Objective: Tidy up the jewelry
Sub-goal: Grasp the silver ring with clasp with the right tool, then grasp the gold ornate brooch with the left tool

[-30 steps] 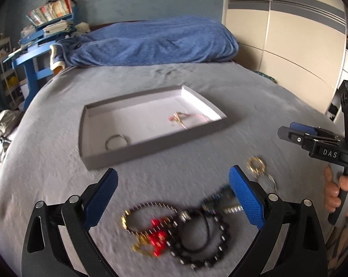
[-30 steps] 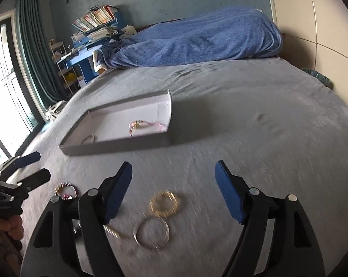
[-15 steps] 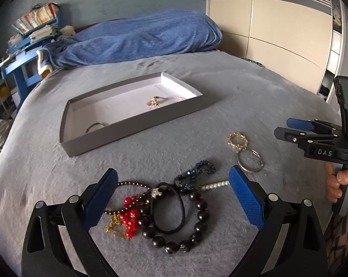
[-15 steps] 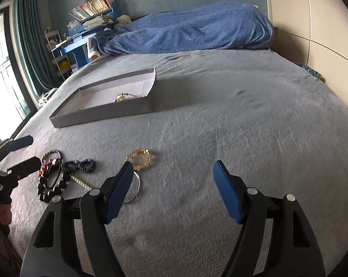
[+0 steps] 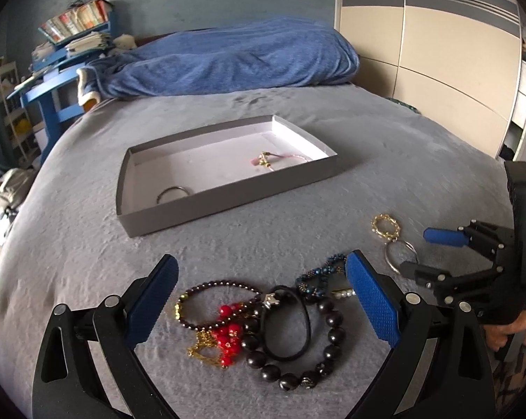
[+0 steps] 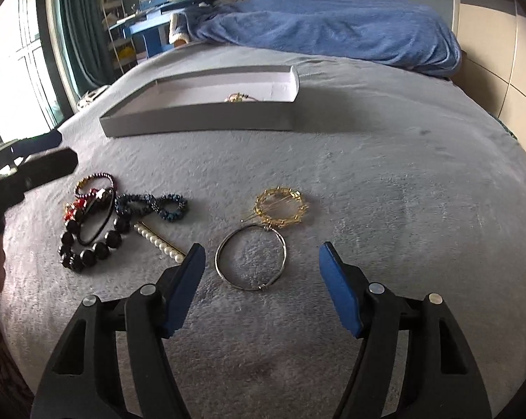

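The step in hand looks to be picking the next piece off the grey bed cover (image 6: 385, 181) and carrying it to the shallow grey cardboard tray with a white lining (image 5: 228, 195), which already holds a thin metal ring (image 5: 173, 193) near its left end and a pink cord with a gold charm (image 5: 273, 160) toward its right. The right claw (image 6: 261, 281) is spread wide and holds nothing; the thin silver wire bangle (image 6: 251, 260) lies flat just ahead of it, between the two blue pads, touching the gold wire ring with spiky trim (image 6: 281, 206) on its far side. To do this well, I would come down over one side of the bangle's rim rather than span the whole hoop, pinch the wire against the soft cover, and lift slowly, since the gold ring may be hooked to it and could come along or drop. The left claw (image 5: 261, 296) is likewise wide apart and empty, poised over the tangled heap: the large black bead bracelet (image 5: 297, 349), a black elastic loop (image 5: 286, 324), a red bead cluster with gold chain (image 5: 224, 340), a dark purple bead bracelet (image 5: 214, 296), a blue beaded twist (image 5: 318, 272) and a short pearl bar (image 6: 160, 241). That heap lies between its pads, near, while the tray stands well beyond, farther up the bed.
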